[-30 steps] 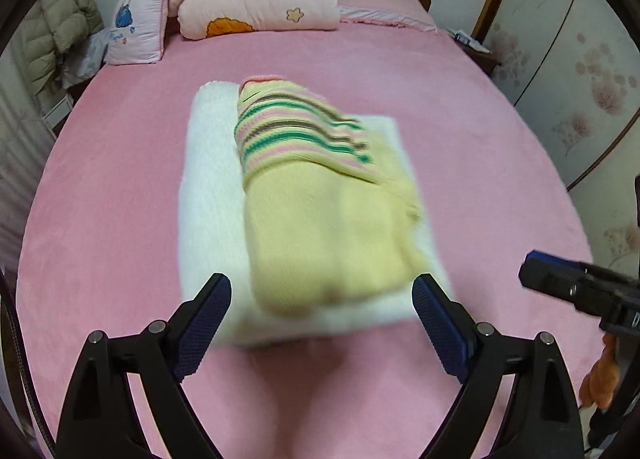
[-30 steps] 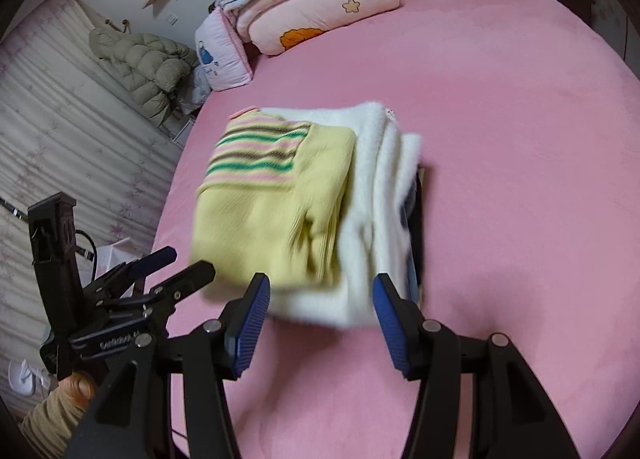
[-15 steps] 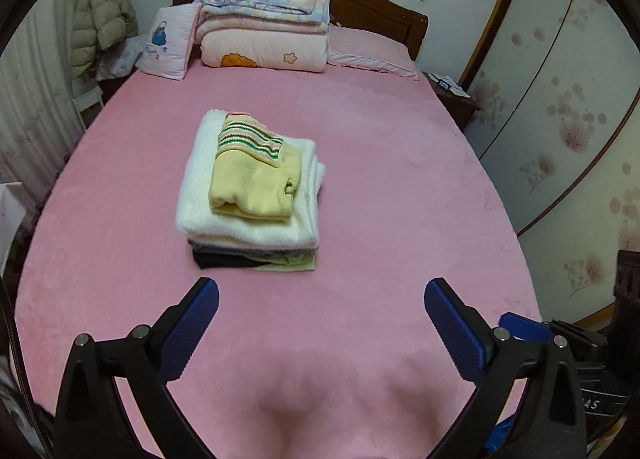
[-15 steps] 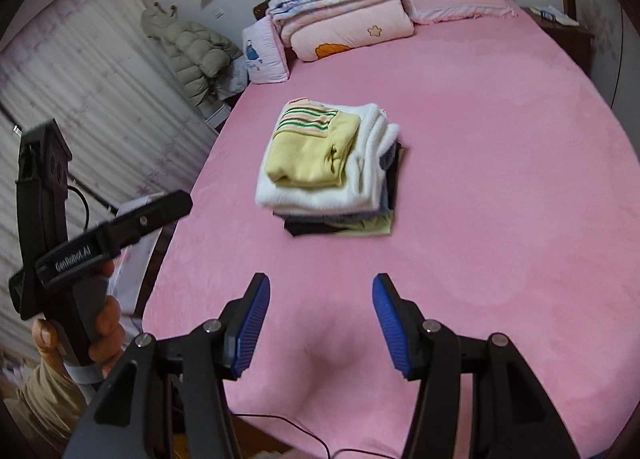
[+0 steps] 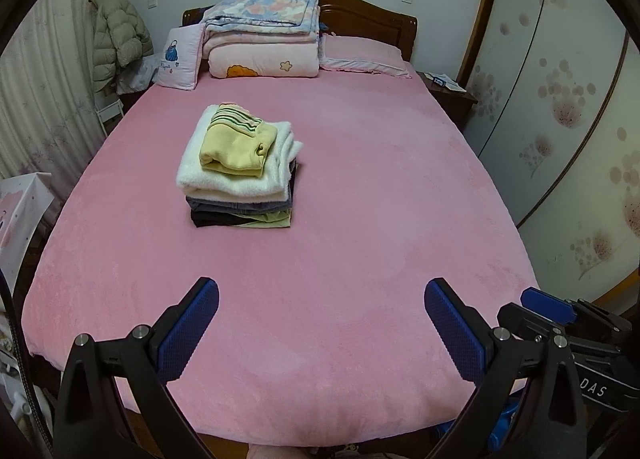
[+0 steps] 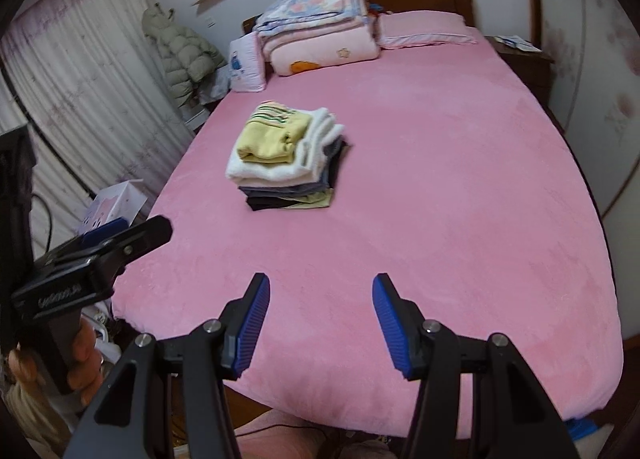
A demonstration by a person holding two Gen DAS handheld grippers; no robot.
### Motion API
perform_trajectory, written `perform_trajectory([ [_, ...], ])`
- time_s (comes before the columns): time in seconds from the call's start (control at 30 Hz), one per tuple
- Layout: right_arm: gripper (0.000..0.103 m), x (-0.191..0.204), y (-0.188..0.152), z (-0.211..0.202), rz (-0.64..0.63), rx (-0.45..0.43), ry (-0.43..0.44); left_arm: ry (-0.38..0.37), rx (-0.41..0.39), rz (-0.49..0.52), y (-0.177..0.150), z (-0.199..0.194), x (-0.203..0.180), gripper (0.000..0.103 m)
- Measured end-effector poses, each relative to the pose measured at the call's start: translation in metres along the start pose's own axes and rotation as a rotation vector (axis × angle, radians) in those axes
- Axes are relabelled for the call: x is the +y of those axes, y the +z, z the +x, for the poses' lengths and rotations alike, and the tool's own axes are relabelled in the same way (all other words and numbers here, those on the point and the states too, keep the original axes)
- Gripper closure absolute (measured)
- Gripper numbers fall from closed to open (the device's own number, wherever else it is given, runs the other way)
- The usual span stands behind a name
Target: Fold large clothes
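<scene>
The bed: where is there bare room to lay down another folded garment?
Bare pink sheet lies right of the stack of folded clothes, toward the nightstand, and in front of it toward both open tools. The headboard end is crowded with folded quilts and pillows.

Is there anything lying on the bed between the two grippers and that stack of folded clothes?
Nothing visible. Only bare pink bed lies between the open left gripper, the open right gripper and the stack of folded clothes.
</scene>
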State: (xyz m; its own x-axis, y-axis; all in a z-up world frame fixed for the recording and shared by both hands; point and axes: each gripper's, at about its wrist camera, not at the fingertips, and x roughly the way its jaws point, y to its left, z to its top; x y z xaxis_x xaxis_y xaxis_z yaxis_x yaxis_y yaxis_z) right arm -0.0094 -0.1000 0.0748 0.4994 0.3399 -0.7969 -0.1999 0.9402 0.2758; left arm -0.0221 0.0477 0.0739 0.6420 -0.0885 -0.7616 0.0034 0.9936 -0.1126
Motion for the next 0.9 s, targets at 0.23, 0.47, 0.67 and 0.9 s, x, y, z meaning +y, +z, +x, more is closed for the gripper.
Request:
perform_trajectory([
  [0.23, 0.049, -0.013, -0.027, -0.009, 0.019, -0.061, -0.100, 0.067, -0.004, 0.010, -0.040, 0.001, -0.022, 0.001],
  [0.47, 0.049, -0.017, -0.033, -0.013, 0.001, -0.073, -0.149, 0.060, 0.039, -0.003, -0.053, 0.013, -0.030, 0.001],
  [0.67, 0.049, -0.016, -0.038, -0.010, -0.021, -0.062, -0.170, 0.059, 0.049, -0.017, -0.057, 0.015, -0.032, 0.001],
  [0.9, 0.049, -0.018, -0.039, -0.006, -0.028, -0.045, -0.176, 0.066, 0.047, 0.003, -0.054, 0.018, -0.038, 0.001],
])
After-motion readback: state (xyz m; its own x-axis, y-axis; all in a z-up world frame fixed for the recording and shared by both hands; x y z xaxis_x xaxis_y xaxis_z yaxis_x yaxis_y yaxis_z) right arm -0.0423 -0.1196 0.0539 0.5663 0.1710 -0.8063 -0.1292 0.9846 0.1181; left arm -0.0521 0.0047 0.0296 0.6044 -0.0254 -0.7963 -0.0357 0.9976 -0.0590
